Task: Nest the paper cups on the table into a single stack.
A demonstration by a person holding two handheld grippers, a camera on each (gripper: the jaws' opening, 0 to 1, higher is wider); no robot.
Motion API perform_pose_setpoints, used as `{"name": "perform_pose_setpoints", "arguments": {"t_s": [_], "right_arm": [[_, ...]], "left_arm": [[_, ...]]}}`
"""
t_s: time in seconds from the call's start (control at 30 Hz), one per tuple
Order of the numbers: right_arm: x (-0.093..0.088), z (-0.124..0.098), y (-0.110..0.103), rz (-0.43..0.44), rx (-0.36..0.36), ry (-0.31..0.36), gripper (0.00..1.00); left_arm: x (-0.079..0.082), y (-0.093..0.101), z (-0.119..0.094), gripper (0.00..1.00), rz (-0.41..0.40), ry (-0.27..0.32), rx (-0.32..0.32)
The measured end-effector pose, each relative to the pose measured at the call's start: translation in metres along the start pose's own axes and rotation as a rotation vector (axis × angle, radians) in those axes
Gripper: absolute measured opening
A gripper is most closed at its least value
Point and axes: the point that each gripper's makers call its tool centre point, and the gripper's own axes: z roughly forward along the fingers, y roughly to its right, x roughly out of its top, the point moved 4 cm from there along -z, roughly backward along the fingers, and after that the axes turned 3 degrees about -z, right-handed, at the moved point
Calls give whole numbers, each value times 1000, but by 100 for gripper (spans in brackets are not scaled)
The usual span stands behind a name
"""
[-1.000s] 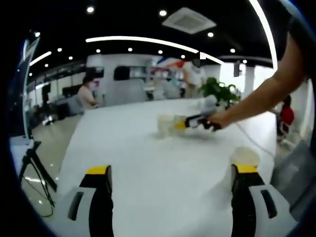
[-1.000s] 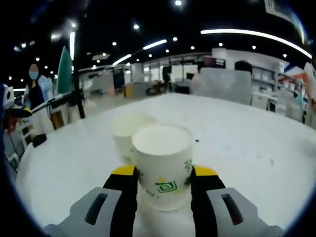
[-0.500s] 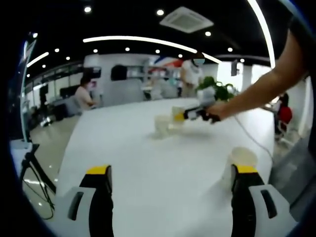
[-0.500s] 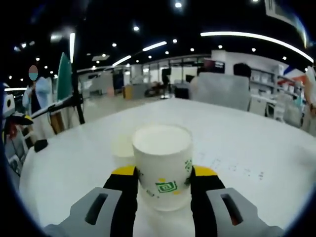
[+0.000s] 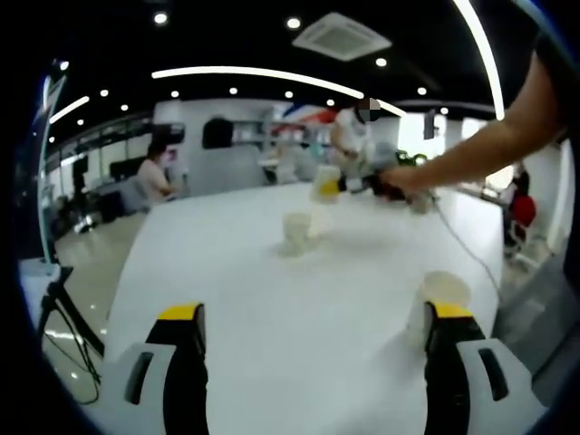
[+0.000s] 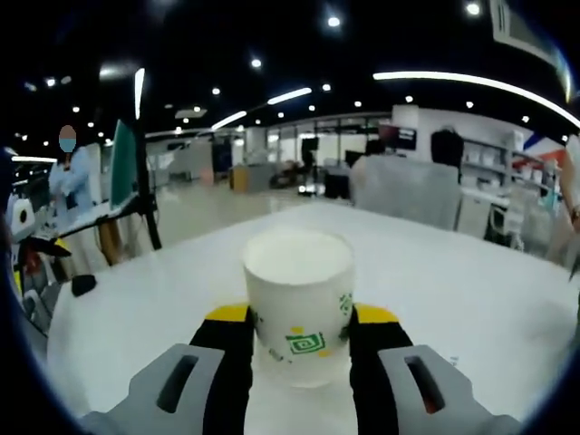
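A white paper cup with a green logo point(image 6: 298, 311) sits clamped upright between the right gripper point(image 6: 299, 328) jaws, above the white table point(image 6: 471, 299). Another plain white paper cup point(image 5: 295, 228) stands mid-table. A third white cup point(image 5: 440, 294) touches the wide-open left gripper point(image 5: 315, 328).

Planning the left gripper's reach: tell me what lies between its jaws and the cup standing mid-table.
In the left gripper view, only bare white table lies between the left gripper and the standing cup.
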Motion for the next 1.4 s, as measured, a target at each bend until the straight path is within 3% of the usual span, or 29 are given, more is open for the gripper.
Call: {"name": "perform_pose_setpoints", "arguments": {"t_s": [0.33, 0.83, 1.4], "right_arm": [[27, -2, -2, -10, 24, 24, 38], [43, -11, -13, -13, 52, 27, 38], [46, -28, -48, -36, 96, 16, 38]], "left_arm": [[4, -3, -2, 100, -4, 2, 9], [11, 2, -6, 100, 7, 23, 12], [20, 16, -9, 100, 31, 21, -43]]}}
